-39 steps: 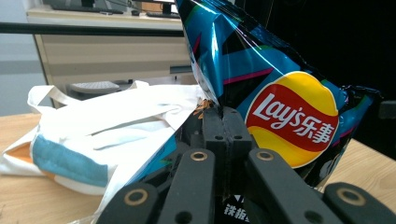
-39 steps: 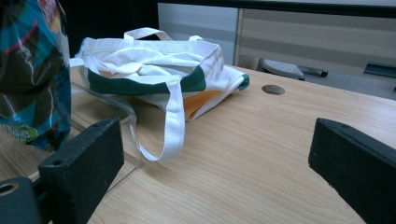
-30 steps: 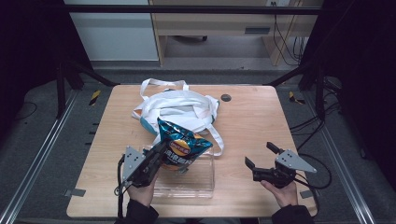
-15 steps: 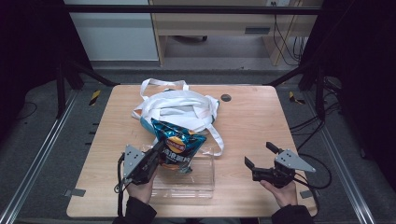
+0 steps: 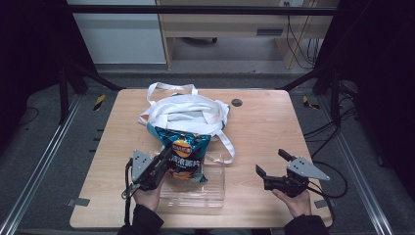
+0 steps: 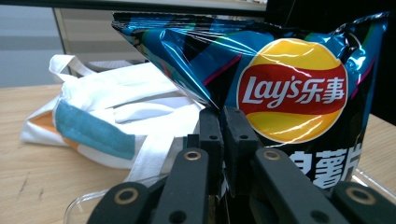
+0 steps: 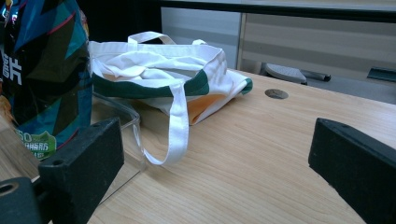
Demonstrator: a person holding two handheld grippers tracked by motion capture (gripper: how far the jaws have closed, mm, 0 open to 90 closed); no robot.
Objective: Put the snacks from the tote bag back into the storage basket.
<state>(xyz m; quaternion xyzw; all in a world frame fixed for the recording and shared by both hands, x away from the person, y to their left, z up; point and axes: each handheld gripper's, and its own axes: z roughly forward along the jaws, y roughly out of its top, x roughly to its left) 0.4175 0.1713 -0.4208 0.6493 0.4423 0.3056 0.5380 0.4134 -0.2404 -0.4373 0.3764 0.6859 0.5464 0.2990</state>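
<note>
The slick blue foil chip bag (image 5: 183, 155), low and left of centre above the clear plastic tray (image 5: 215, 188), could slip or tear because the left tool (image 6: 223, 140) pinches only a crease with jaws pressed together, while the right tool (image 5: 269, 165) hovers spread, empty, lower right.

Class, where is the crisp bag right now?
In the high view, the crisp bag is left of centre, pinched by the left tongs above the clear tray.
</note>
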